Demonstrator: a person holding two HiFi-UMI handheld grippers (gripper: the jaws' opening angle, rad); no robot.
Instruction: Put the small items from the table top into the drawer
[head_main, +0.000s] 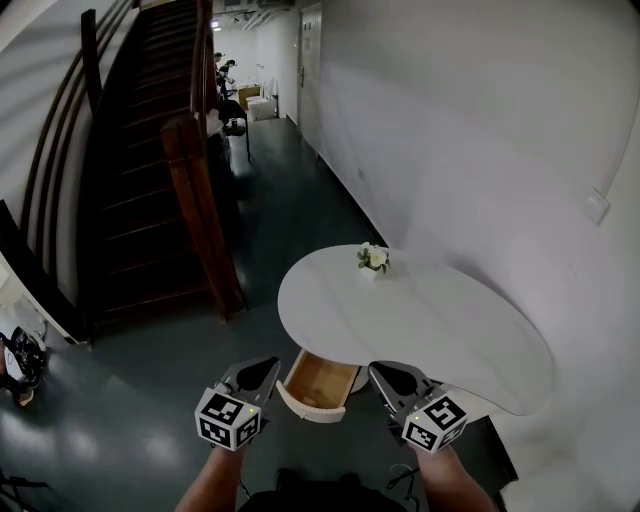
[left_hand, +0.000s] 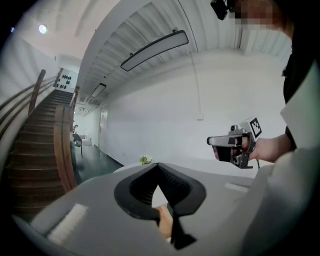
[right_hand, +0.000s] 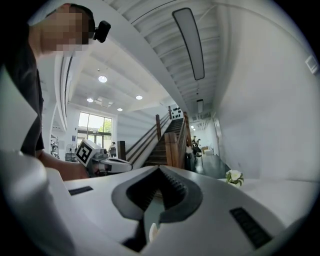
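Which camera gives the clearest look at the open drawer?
The head view: the drawer stands open below the table, wooden inside visible. The left gripper view shows only a tan sliver, perhaps it; the right gripper view, nothing clear.

The table (head_main: 430, 325) hides the back of the drawer (head_main: 318, 386).

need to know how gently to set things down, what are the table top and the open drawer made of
The table top looks like white painted or laminated board: smooth, with a soft sheen and no grain showing. The drawer looks like bare light wood or plywood inside, tan and matte; its curved front is white like the top.
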